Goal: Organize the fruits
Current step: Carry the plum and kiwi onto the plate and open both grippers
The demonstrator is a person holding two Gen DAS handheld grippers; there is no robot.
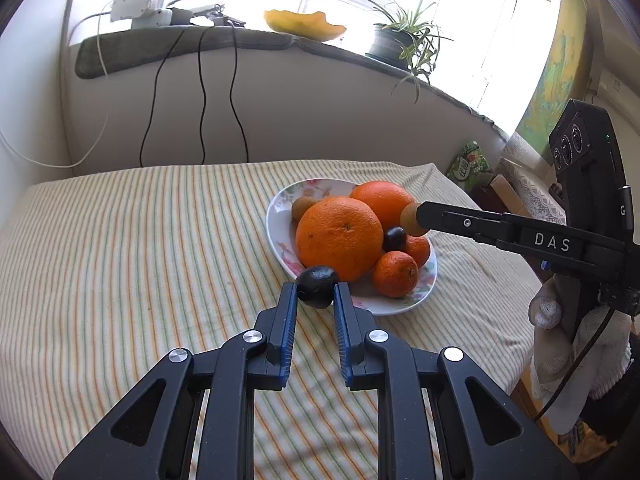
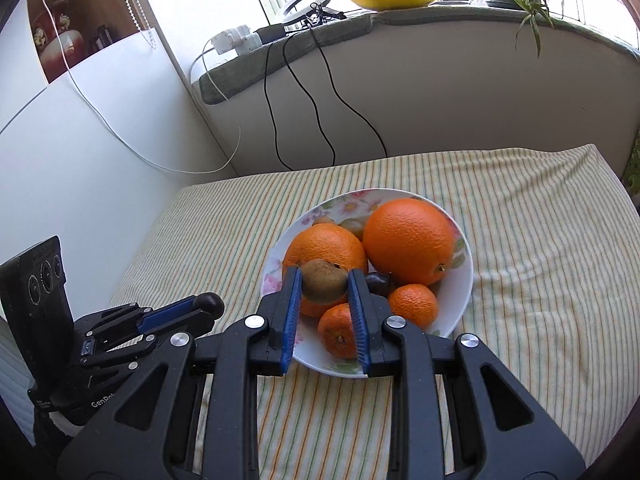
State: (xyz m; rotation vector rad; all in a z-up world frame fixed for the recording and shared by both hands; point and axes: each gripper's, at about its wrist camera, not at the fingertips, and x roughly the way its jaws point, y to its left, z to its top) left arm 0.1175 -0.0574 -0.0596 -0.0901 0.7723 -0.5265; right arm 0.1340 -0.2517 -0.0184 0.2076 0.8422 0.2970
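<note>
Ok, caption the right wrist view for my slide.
Right gripper holds a kiwi above the fruit plate; left gripper holds a dark plum.

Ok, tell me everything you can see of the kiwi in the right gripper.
The kiwi is small, oval, brown and fuzzy-skinned, whole, with a dark ragged stem end facing up-right. The right gripper pinches it between its blue pads, near the tips. It hangs above the floral plate, in front of an orange; whether they touch is unclear.

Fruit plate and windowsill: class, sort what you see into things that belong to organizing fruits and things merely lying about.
Belongs to the job:
left hand-held gripper holding a dark plum
right hand-held gripper holding a kiwi
floral plate
oranges
tangerines

Just lying about:
potted plant
black cables
power strip
</note>
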